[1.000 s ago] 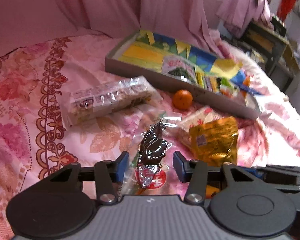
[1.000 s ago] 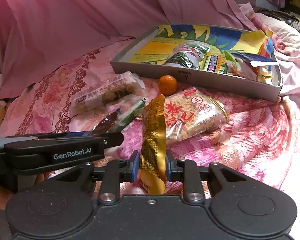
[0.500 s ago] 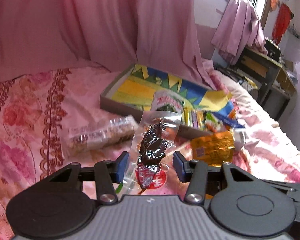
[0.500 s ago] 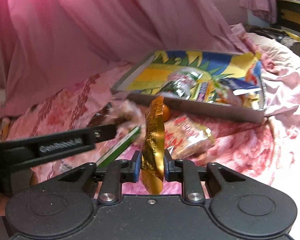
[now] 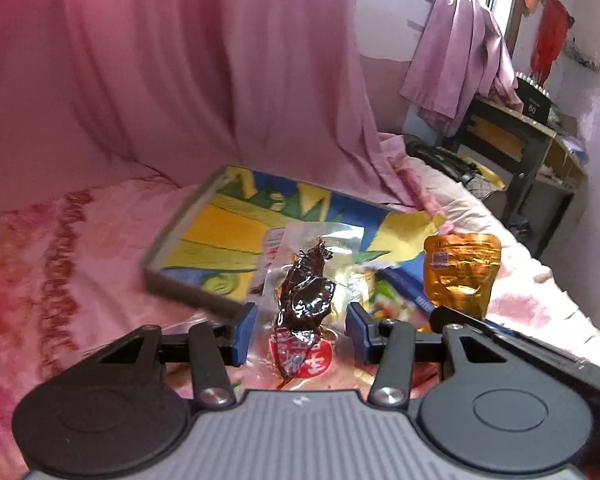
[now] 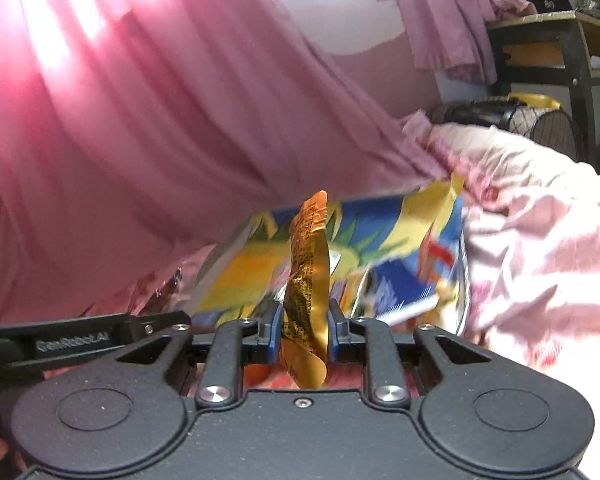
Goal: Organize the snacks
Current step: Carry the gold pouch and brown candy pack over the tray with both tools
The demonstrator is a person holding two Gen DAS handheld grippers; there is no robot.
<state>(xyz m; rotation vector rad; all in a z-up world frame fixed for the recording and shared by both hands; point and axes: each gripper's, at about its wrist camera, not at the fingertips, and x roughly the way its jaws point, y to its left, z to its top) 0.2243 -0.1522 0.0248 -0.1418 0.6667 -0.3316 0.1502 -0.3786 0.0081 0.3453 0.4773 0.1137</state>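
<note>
- Left claw point(image 5: 302, 330): jaws part-way apart, holding a clear packet with a dark snack inside point(image 5: 306, 292). The packet stands upright between the blue pads point(image 5: 246, 330), its red label low down near the claw body.
- Right claw point(image 6: 303, 330): jaws narrow, clamped on a gold foil pouch point(image 6: 308, 280). The pouch stands edge-on and upright between the pads, its top bent over.
- Both packets are held up off the bed, in front of the tray.
- Tray point(image 5: 180, 236): shallow grey box with a yellow, blue and green printed lining, resting on the pink floral bedspread point(image 5: 60, 260). Several snack packets lie in its right part; blur hides their detail.
- From the left camera, the gold pouch shows to the right, over the tray's right end.
- Pink curtain point(image 5: 180, 80) hangs behind the tray.
</note>
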